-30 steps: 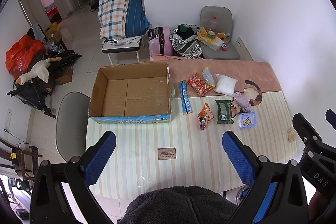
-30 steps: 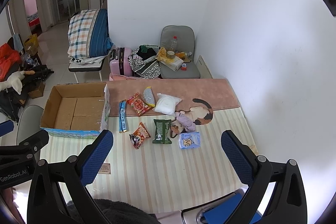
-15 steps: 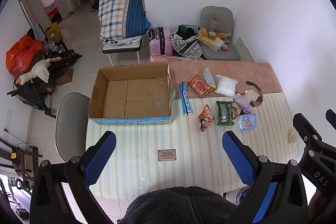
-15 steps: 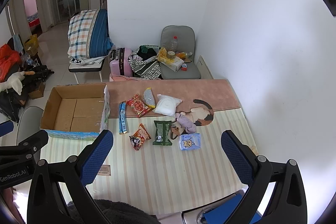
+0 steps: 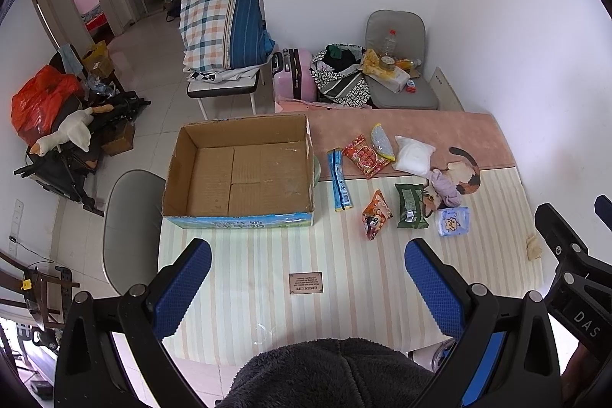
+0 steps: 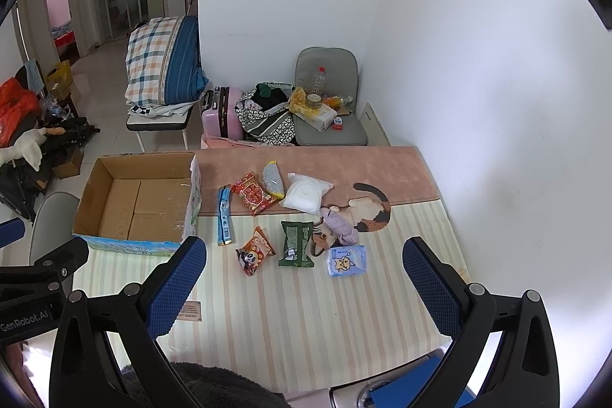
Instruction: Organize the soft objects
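An open, empty cardboard box (image 5: 244,174) (image 6: 141,205) stands on the left of the striped table. To its right lie several soft packets: a blue stick pack (image 5: 339,184), a red snack bag (image 5: 366,155), a white pouch (image 5: 414,160), an orange panda bag (image 5: 376,213) (image 6: 254,250), a green packet (image 5: 411,205) (image 6: 296,243), a lilac cloth (image 5: 445,188) and a blue tissue pack (image 5: 452,221) (image 6: 346,260). My left gripper (image 5: 308,278) and right gripper (image 6: 304,274) are both open and empty, held high above the table's near edge.
A pink runner (image 5: 401,129) with a cat print covers the table's far side. A small label (image 5: 305,282) lies near the front. A grey chair (image 5: 130,224) stands left of the table. Another chair, a suitcase and bags sit beyond the far edge, by the wall.
Both views have shifted very slightly; the objects sit a touch lower in the right wrist view. Nothing on the table has moved and both grippers stay open.
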Demonstrator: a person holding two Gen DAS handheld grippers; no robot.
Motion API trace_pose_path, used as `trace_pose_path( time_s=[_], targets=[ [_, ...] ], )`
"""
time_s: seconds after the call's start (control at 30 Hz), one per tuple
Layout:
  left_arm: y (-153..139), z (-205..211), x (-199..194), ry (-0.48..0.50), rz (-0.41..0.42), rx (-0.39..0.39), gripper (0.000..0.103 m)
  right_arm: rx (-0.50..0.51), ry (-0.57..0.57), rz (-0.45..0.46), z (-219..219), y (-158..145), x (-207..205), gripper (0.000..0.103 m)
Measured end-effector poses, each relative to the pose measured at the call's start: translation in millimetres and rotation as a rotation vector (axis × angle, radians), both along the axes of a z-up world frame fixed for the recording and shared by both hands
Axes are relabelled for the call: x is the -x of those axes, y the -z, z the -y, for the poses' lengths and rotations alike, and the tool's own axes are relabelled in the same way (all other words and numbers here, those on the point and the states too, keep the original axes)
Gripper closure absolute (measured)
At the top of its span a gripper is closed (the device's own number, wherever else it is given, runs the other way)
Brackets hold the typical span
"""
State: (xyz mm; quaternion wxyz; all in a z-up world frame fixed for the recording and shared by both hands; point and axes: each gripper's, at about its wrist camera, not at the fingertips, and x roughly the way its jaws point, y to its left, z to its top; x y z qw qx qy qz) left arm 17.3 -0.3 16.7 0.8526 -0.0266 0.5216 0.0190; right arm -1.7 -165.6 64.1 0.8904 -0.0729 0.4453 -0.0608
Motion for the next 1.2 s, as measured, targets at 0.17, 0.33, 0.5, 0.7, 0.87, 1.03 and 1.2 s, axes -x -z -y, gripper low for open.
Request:
trace_pose_path(
  time_s=[0.17, 0.33, 0.5, 0.7, 0.87, 1.03, 1.2],
  targets=[
    [0, 1, -2, 0.002, -0.003, 0.0, 0.0, 0.0, -0.007, -0.002, -1, 1, 2, 0.0],
    [1, 2, -2, 0.002, -0.001, -0.002, 0.0, -0.002, -0.008, -0.001, -1, 1, 3, 0.0],
    [2, 3, -1, 0.002, 0.007, -0.007, 0.0, -0.006, -0.007, 0.004, 1, 0, 4, 0.0],
    [3, 6, 2, 0.006, 0.012, -0.012, 0.0, -0.015, -0.007, 0.013, 4, -2, 0, 0.0],
    [10, 12, -5, 0.02, 0.005, -0.007, 0.0, -0.054, 0.024, 0.003, 18, 3, -7, 0.0],
    [36, 27, -43, 0.037, -0.019, -0.03, 0.0, -0.081, 0.115, -0.021, 62, 22, -33, 0.0],
    [101, 53, -104, 0.075, -0.131, -0.006, 0.0, -0.139, 0.159, -0.156, 119, 91, -84, 0.0]
  ],
)
